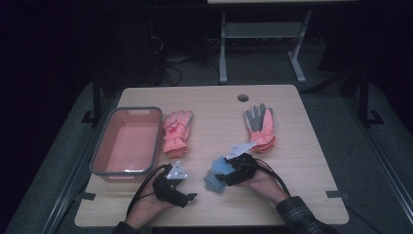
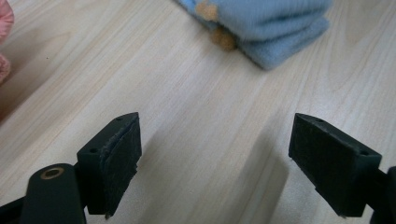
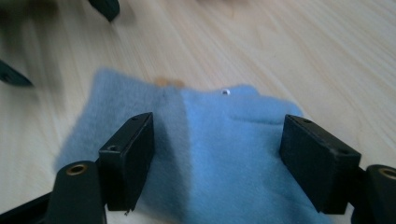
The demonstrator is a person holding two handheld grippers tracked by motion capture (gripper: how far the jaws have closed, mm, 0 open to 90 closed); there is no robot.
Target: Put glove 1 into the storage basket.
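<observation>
Right gripper view: small eye (image 3: 225, 92) on blue cloth (image 3: 210, 154) | right gripper (image 3: 217, 161) spread above it | left gripper (image 2: 215, 163) spread

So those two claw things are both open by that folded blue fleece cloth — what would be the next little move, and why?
Probably close the right gripper on the folded light-blue fleece cloth. Its jaws stand open with the cloth between them, pads apart from it, so nothing is held. The left gripper is open over bare wooden table, farther from the cloth. The salmon-pink plastic bin may be its destination.

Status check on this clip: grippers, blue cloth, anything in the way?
Left gripper open over bare table. Right gripper open, jaws apart above the blue cloth, not gripping. Cloth lies folded, nothing blocking it.
</observation>
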